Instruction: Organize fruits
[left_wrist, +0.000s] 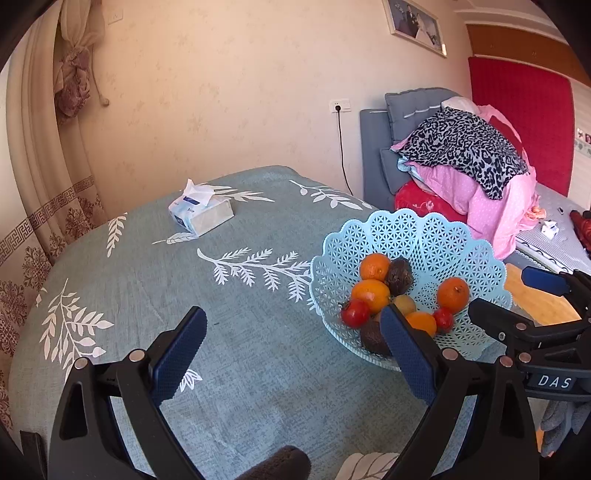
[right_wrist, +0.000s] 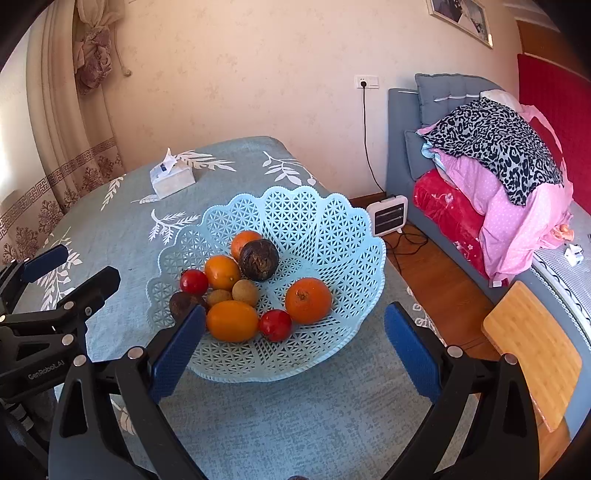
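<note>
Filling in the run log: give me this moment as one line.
left gripper: open, empty | right gripper: open, empty | fruit: all in basket | table: tissue box

Both claws, left claw and right claw, gape wide (nothing held).

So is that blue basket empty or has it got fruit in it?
It has fruit in it. The basket holds oranges, small red fruits and dark round ones, all lying in its bottom.
</note>
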